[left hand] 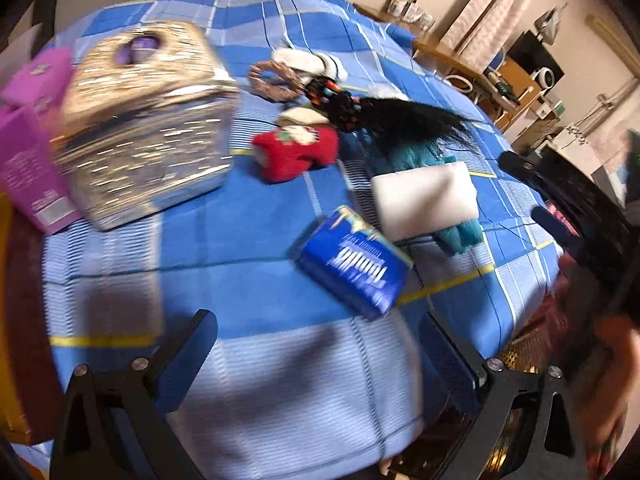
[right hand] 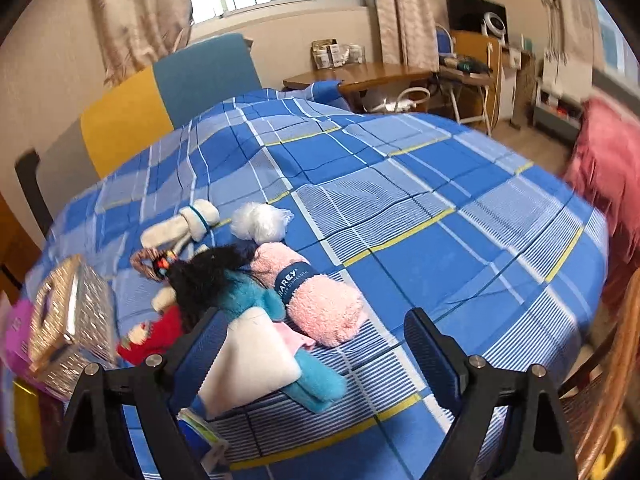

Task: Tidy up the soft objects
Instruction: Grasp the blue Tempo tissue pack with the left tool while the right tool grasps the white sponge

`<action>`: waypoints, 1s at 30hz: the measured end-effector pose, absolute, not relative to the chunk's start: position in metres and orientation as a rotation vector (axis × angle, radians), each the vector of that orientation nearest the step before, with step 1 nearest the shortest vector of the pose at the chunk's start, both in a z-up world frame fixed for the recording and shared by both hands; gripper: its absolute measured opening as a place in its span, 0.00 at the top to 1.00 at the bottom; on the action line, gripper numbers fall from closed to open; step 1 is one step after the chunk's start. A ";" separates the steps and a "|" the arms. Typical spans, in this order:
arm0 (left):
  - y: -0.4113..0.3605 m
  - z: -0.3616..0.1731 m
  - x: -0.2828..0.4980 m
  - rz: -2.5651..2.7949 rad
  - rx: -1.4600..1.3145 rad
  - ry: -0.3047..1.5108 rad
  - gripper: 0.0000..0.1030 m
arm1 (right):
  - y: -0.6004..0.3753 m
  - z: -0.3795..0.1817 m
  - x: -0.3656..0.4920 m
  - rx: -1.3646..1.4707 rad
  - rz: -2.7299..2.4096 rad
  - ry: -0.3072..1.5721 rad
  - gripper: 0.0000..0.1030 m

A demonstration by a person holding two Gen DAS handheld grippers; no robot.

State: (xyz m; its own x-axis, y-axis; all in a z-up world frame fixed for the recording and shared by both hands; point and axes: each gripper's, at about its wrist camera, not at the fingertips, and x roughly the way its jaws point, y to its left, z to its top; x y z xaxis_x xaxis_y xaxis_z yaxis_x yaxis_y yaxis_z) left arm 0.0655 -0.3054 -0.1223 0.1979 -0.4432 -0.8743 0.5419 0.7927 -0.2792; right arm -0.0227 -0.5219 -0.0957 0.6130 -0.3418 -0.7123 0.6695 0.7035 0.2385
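Note:
Soft things lie on a blue plaid bedspread [left hand: 248,240]. A blue tissue pack [left hand: 354,266], a white sponge block [left hand: 424,200] on a teal cloth [left hand: 460,234], a red plush [left hand: 296,152], a black hairpiece [left hand: 400,118], a braided ring [left hand: 272,80] and white socks [left hand: 308,62] show in the left wrist view. My left gripper [left hand: 316,350] is open and empty, just short of the tissue pack. My right gripper [right hand: 316,344] is open and empty above the sponge [right hand: 248,360], beside a rolled pink cloth [right hand: 316,300] and a white pompom [right hand: 260,222].
A woven basket [left hand: 144,120] stands at the left with purple boxes [left hand: 28,152] beside it. A pink cloth [right hand: 608,164] hangs at the right edge. A wooden table [right hand: 360,72] and shelves stand beyond the bed. A wicker chair [right hand: 600,408] is at the lower right.

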 end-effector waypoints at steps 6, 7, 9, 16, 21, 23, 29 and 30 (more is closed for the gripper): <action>-0.363 -0.142 0.081 -0.572 0.139 1.275 0.06 | -0.532 -0.101 -0.029 0.600 -0.617 0.686 0.11; -0.370 -0.146 0.081 -0.558 0.160 1.275 0.07 | -0.532 -0.101 -0.028 0.596 -0.616 0.685 0.11; -0.379 -0.151 0.081 -0.549 0.214 1.266 0.11 | -0.531 -0.101 -0.026 0.576 -0.620 0.692 0.11; -0.342 -0.152 0.074 -0.541 0.352 1.161 0.13 | -0.526 -0.104 -0.020 0.566 -0.585 0.722 0.11; -0.308 -0.146 0.079 -0.562 0.284 1.107 0.15 | -0.516 -0.109 -0.010 0.539 -0.515 0.766 0.11; -0.302 -0.144 0.080 -0.575 0.247 1.098 0.15 | -0.508 -0.112 -0.002 0.503 -0.486 0.798 0.11; -0.314 -0.143 0.097 -0.587 0.261 1.094 0.25 | -0.489 -0.129 0.016 0.442 -0.390 0.916 0.21; -0.316 -0.145 0.100 -0.592 0.272 1.107 0.29 | -0.486 -0.131 0.017 0.443 -0.363 0.925 0.23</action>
State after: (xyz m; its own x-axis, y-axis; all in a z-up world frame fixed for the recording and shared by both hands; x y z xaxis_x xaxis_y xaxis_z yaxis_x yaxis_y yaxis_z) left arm 0.0996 -0.3161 -0.1450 0.3144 -0.3112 -0.8969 0.5732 0.8153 -0.0820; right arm 0.0174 -0.4859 -0.1308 0.5534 -0.1101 -0.8256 0.4811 0.8514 0.2089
